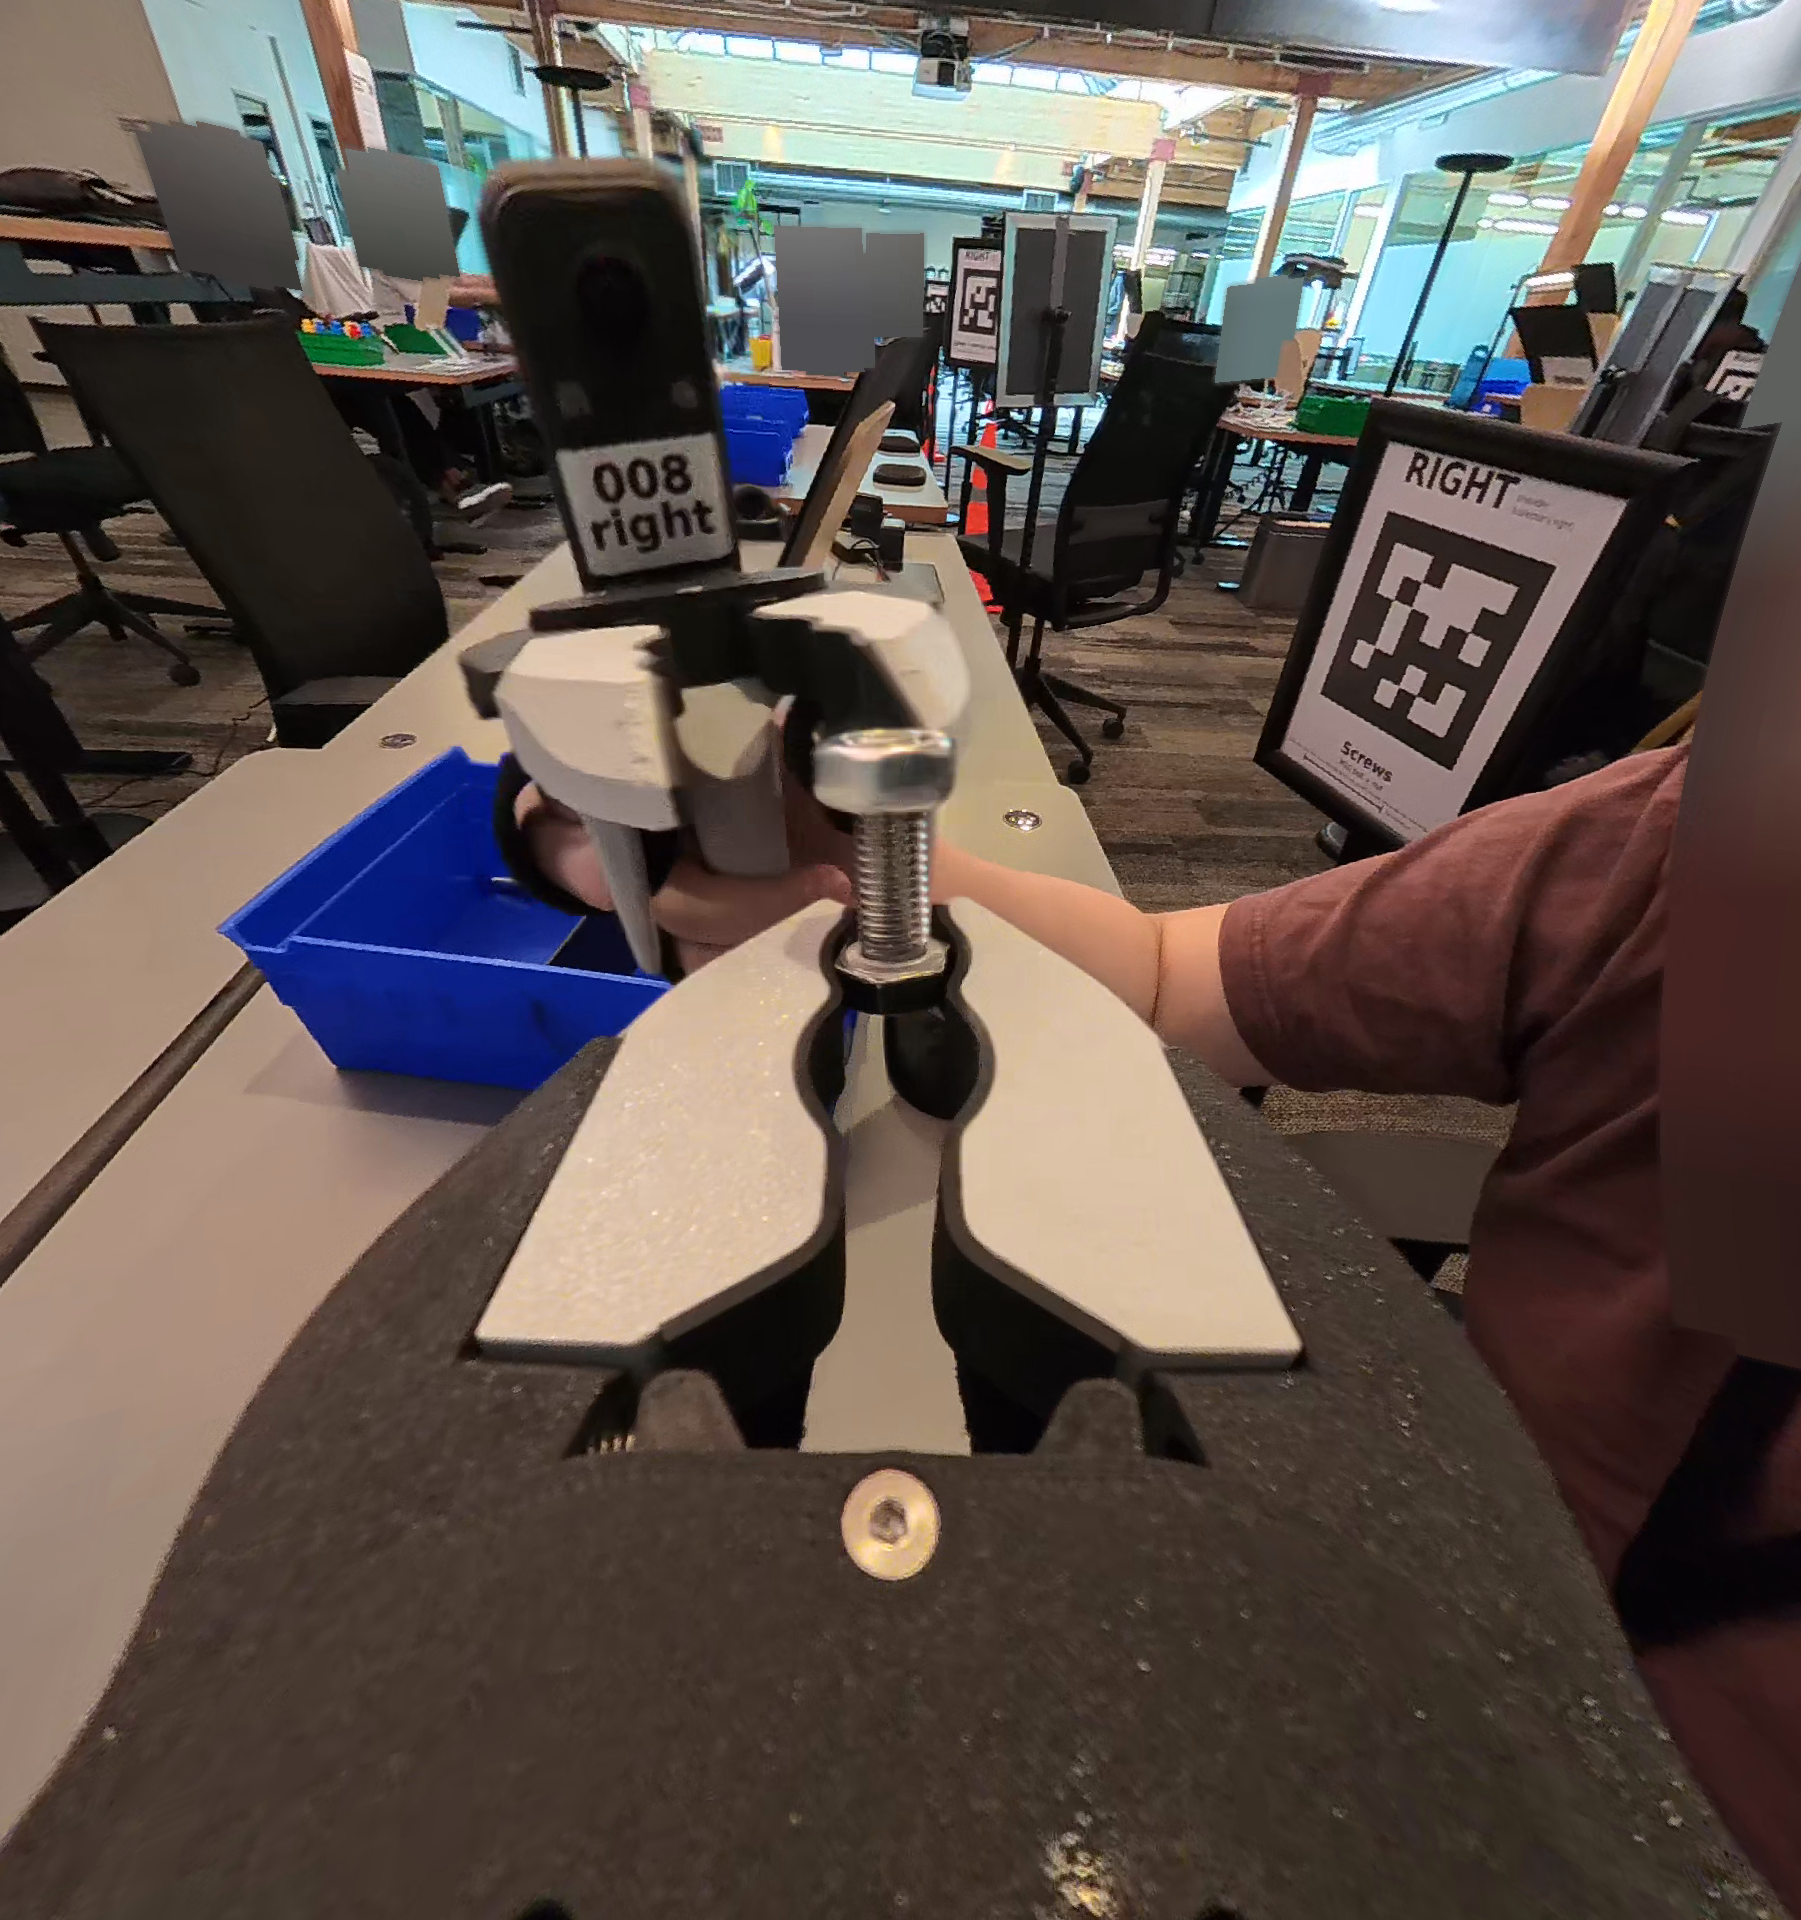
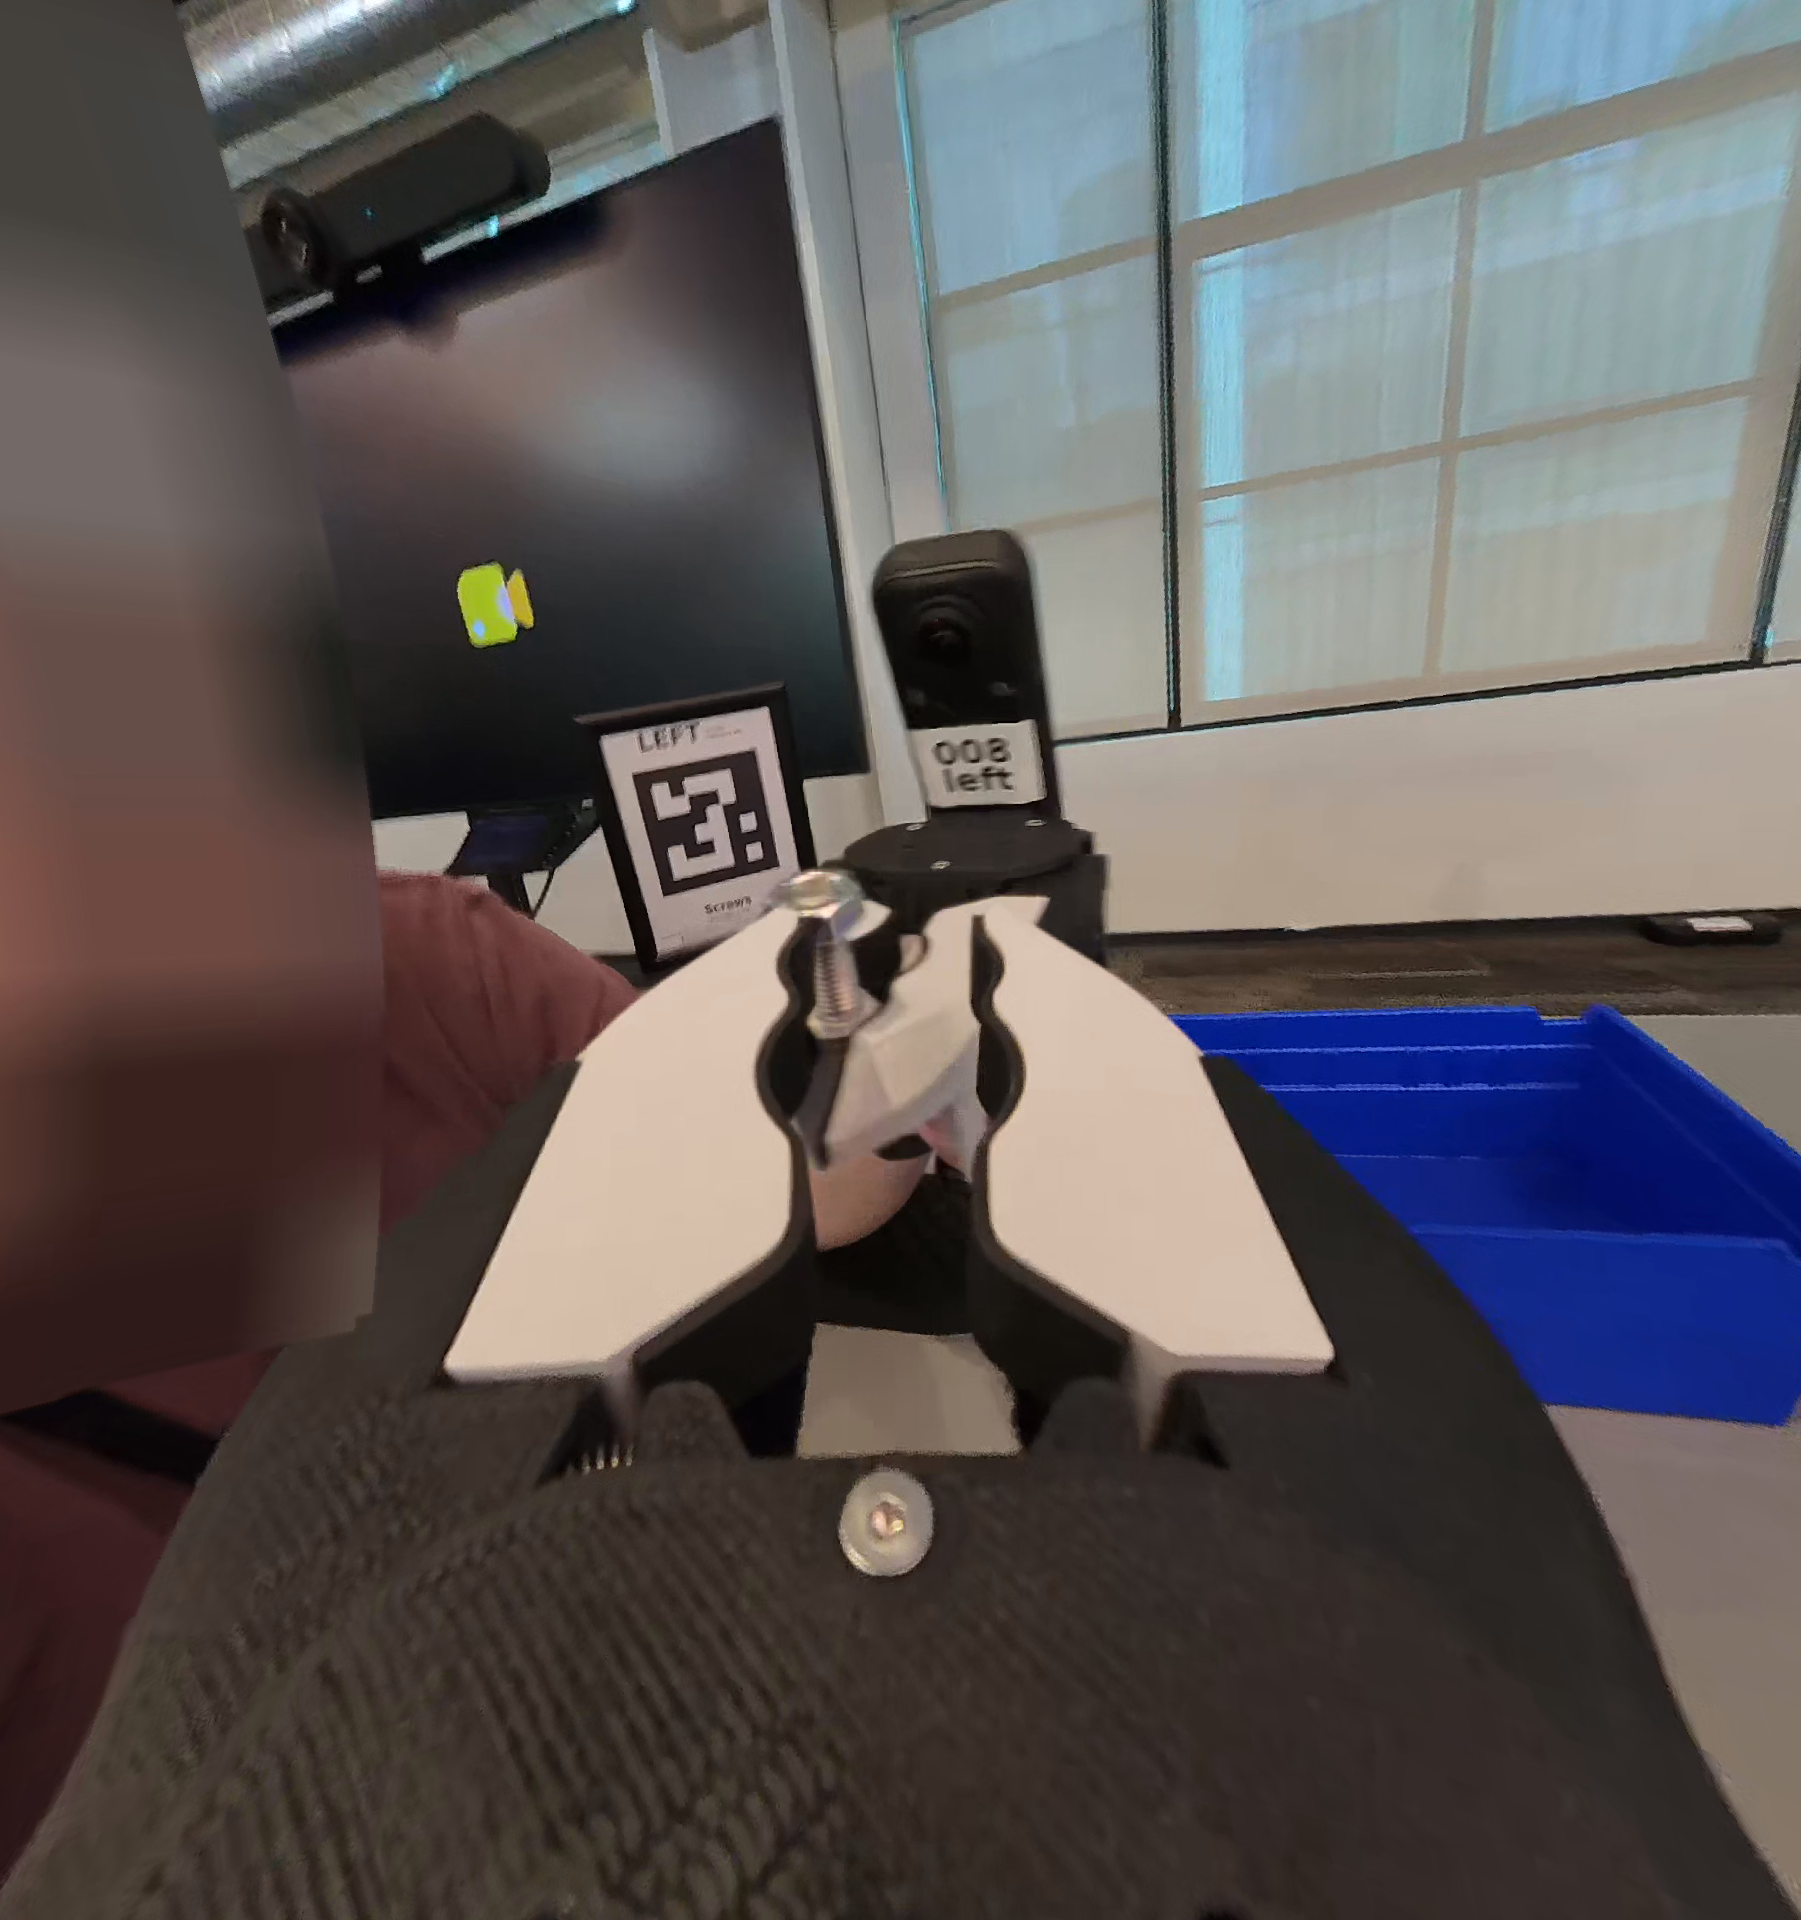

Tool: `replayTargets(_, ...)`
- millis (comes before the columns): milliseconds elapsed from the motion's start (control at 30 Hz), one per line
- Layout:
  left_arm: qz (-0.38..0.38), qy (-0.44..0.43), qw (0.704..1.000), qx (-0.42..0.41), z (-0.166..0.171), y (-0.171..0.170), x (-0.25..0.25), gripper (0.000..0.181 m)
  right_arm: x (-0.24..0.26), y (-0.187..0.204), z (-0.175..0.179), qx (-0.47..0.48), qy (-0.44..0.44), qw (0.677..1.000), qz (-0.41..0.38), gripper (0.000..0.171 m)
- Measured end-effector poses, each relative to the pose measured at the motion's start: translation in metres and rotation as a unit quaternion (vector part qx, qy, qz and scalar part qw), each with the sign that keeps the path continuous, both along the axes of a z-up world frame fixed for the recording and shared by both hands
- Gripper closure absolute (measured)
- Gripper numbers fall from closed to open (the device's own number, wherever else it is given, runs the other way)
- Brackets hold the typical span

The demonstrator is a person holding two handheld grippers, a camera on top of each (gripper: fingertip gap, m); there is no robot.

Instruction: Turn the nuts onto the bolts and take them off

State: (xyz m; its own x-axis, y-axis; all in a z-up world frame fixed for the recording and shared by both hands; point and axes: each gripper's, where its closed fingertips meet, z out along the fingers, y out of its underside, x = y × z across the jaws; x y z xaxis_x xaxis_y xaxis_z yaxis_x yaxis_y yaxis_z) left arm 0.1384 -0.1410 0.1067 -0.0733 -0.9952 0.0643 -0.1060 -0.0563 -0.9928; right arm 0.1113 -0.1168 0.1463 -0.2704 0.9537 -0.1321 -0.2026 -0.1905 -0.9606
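A silver bolt stands upright, head up, with a nut on its lower threads. My left gripper is shut on the nut and holds bolt and nut in the air above the grey table. My right gripper faces it from beyond, with the bolt head beside one of its fingers. In the right wrist view my right gripper stands open. The bolt sits near its left finger and the other finger is clear of it. The left gripper's body is behind.
A blue bin stands on the table to the left, and shows in the right wrist view at the right. A person's arm reaches in from the right. Framed marker signs stand nearby. Office chairs stand beyond the table. The grippers' ends are close to 5 centimeters from one another.
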Motion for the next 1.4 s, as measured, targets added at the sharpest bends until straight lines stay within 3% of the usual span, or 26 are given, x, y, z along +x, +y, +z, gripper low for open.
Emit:
replayTargets(100, -0.005, -0.001, 1.000, 0.005, 0.002, -0.003, -0.001, 0.168, 0.006, 0.008, 0.002, -0.026, 0.013, 1.000, 0.004, 0.144)
replayTargets(333, -0.008, 0.002, 1.000, 0.008, 0.000, -0.004, 0.001, 0.168, -0.010, -0.013, 0.000, 0.041, -0.010, 0.999, -0.012, 0.138)
replayTargets(500, -0.016, -0.013, 1.000, -0.001, 0.007, -0.007, -0.002, 0.168, 0.003, -0.002, 0.005, -0.009, 0.014, 1.000, 0.011, 0.142)
replayTargets(667, -0.017, -0.006, 1.000, -0.001, 0.003, -0.007, 0.000, 0.168, -0.007, -0.026, 0.005, 0.040, 0.002, 0.999, 0.023, 0.140)
replayTargets(867, -0.023, -0.011, 1.000, 0.000, 0.006, -0.011, 0.000, 0.168, 0.004, -0.004, 0.007, -0.012, 0.018, 1.000, 0.017, 0.142)
replayTargets(1033, -0.020, -0.009, 1.000, -0.002, 0.005, -0.009, 0.000, 0.168, -0.004, -0.023, 0.008, 0.027, 0.010, 0.999, 0.027, 0.141)
replayTargets(1267, -0.026, -0.013, 1.000, -0.003, 0.007, -0.012, -0.001, 0.168, 0.005, -0.004, 0.008, -0.014, 0.024, 0.999, 0.021, 0.143)
replayTargets(1400, -0.023, -0.014, 1.000, -0.003, 0.008, -0.010, -0.002, 0.168, 0.000, -0.019, 0.009, 0.014, 0.019, 0.999, 0.033, 0.142)
